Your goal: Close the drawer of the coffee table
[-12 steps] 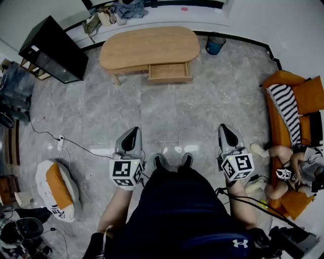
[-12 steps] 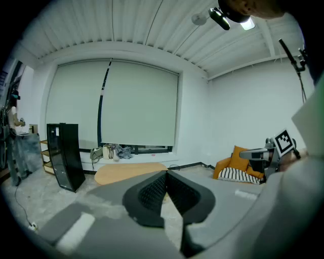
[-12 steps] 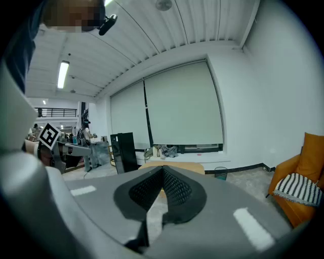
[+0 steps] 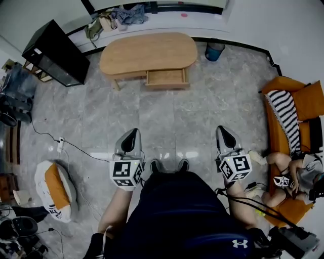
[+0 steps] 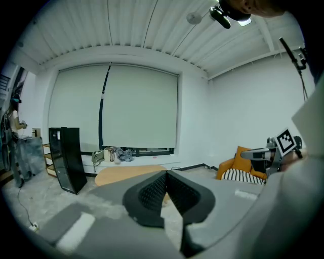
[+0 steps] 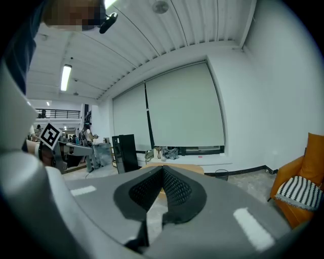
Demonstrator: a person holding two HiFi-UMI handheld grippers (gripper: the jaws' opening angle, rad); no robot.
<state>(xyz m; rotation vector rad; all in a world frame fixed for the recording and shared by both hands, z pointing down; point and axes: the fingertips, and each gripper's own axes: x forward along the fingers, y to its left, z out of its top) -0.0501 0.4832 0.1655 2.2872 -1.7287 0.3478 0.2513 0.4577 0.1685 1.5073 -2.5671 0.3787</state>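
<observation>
Drawer (image 4: 167, 77) open, sticking out from table (image 4: 149, 53). Left gripper (image 4: 133, 131), right gripper (image 4: 221, 129): jaws closed, empty, well apart from drawer.

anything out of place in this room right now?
The drawer of the coffee table stands pulled out. Clothes lie heaped on the window ledge, and a power strip with its cable trails across the floor.

Grey tiled floor (image 4: 167, 116). Wooden coffee table (image 4: 147, 53) stands on it. Left of table: black cabinet (image 4: 53, 53). Just right: blue bin (image 4: 214, 50). Further right: orange sofa (image 4: 277, 86). Well left, nearer the camera: power strip (image 4: 60, 144), white-and-orange bag (image 4: 53, 189).
</observation>
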